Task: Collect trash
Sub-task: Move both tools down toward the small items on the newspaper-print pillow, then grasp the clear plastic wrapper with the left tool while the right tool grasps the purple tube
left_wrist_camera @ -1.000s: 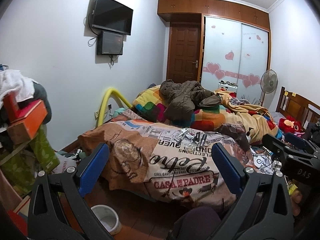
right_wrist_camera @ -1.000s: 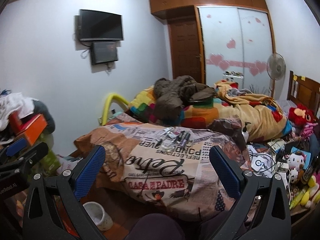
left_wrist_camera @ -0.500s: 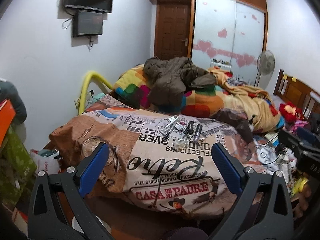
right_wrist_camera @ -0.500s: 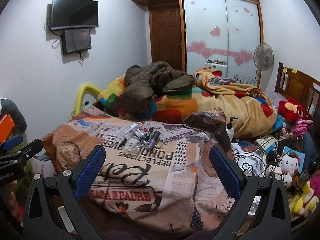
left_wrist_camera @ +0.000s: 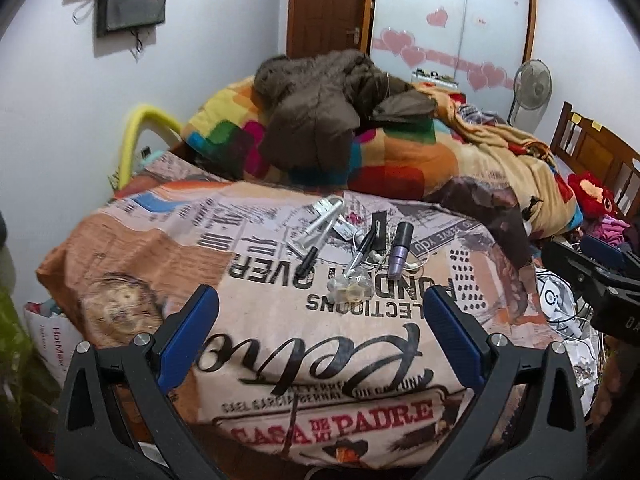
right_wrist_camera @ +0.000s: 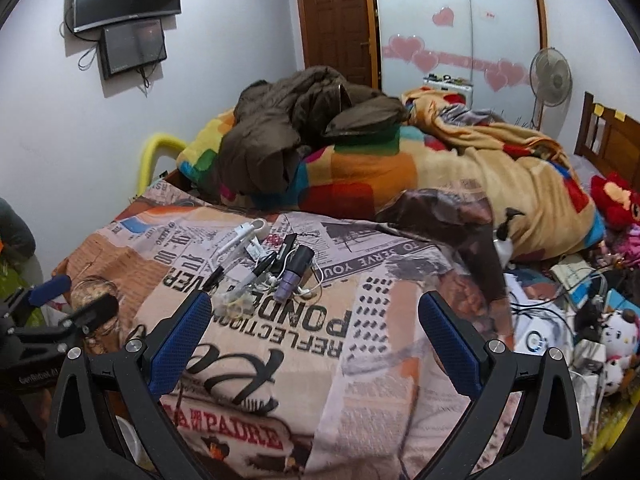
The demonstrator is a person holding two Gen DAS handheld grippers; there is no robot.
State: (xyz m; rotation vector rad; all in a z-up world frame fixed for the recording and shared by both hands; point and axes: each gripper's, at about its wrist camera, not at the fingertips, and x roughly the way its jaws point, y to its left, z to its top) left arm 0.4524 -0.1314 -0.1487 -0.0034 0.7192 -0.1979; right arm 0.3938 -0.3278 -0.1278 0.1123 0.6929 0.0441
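Note:
A cluster of small litter lies on the printed quilt: a crumpled clear wrapper, pens, a purple tube and white earphone cord. In the right wrist view the wrapper lies just past the left finger. My left gripper stands open above the quilt, just short of the wrapper, nothing between its fingers. My right gripper is open too, over the quilt to the right of the litter.
A brown jacket and colourful blankets are heaped farther up the bed. Toys, cables and boxes crowd the right side. A white bag stands at the bed's left. A fan, wardrobe and door stand behind.
Both grippers have moved forward and down toward the bed; the litter cluster is now much closer. The floor bin has dropped out of the left view. Both stay open.

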